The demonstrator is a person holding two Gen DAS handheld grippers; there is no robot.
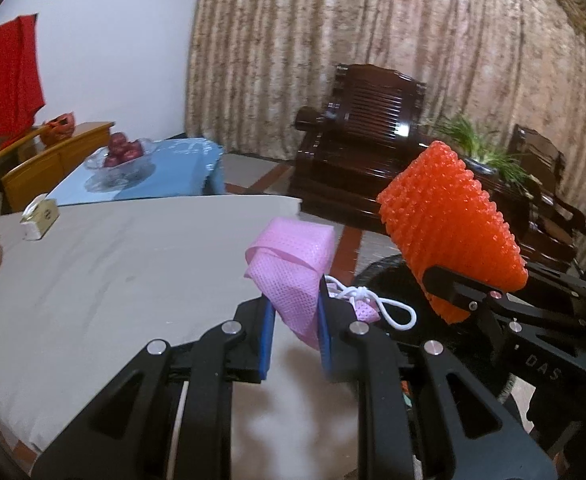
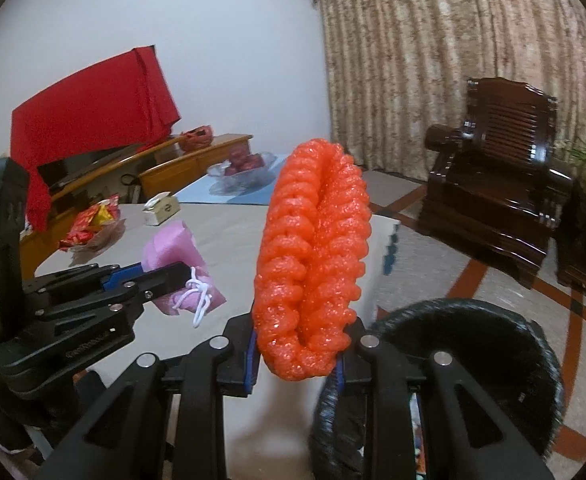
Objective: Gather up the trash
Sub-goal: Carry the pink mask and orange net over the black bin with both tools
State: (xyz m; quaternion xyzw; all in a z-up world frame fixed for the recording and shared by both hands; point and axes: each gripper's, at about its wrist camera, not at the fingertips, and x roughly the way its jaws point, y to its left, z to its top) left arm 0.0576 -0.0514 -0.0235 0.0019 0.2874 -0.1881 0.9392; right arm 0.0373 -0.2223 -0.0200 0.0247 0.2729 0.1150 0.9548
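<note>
Above the table (image 1: 93, 264), 2 grippers' jaws pinch 1 pink mask (image 1: 293, 276) and 1 orange foam net (image 2: 313, 264).

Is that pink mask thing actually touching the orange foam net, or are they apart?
Apart. The right wrist view shows the pink mask in the left claw with bare table between it and the orange foam net in the right claw.

Glossy knobbly orange foam net (image 2: 313, 256), matt pink woven cloth pouch (image 1: 293, 264), polished dark wood armchair (image 2: 493, 184)
</note>
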